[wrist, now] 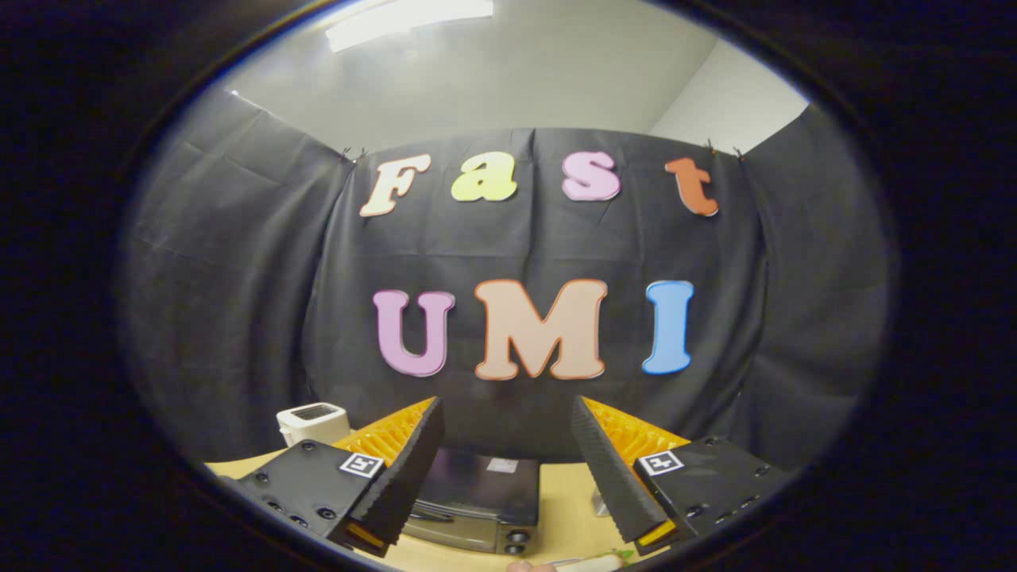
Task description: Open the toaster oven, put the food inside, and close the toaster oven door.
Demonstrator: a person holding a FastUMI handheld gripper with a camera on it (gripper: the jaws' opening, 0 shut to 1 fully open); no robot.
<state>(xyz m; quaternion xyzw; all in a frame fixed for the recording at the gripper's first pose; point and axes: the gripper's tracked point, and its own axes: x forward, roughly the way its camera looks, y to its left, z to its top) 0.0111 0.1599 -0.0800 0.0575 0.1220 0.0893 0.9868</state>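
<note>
Fingers of the gripper (507,469) spread wide at lower centre, gripping nothing, toaster oven (477,500) low between them on the wooden table (568,508), door shut, small white appliance (312,422) lower left, food (592,562) at bottom edge.

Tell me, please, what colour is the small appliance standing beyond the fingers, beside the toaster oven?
White, with a dark slotted top; gripper view shows it best.

My gripper (507,429) has two wedge-shaped fingers (413,469) with ribbed inner faces. Each sits on a dark, angular mount studded with round screws, and each mount carries a small square black-and-white marker (361,465).
</note>
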